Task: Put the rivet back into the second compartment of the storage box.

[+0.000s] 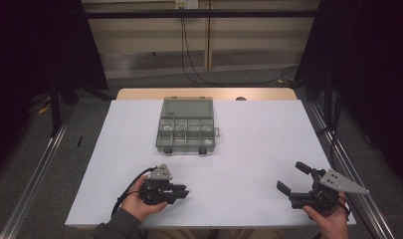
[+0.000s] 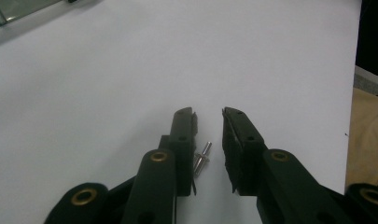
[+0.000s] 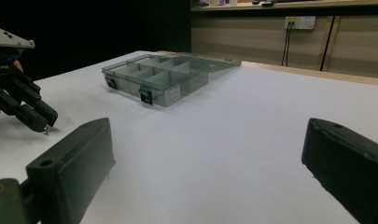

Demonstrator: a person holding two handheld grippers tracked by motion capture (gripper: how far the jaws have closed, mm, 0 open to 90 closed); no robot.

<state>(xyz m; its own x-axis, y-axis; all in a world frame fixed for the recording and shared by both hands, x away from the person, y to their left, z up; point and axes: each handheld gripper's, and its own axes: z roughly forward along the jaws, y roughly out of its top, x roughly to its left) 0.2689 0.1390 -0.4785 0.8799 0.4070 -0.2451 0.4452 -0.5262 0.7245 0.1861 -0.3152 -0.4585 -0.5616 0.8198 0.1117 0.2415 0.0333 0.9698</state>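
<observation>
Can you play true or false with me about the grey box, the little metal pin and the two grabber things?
1. The grey box sits on the white table, far from both hands. True.
2. The box's lid is off and lying beside it. False: the clear lid is on the box, and the compartments show through it.
3. A little metal pin sits between the jaws of the left gripper. True.
4. The left gripper is squeezing the pin tight. False: its jaws stand apart, and the pin lies next to one jaw only.
5. The right gripper is closed. False: its jaws are spread wide, with nothing between them.
</observation>
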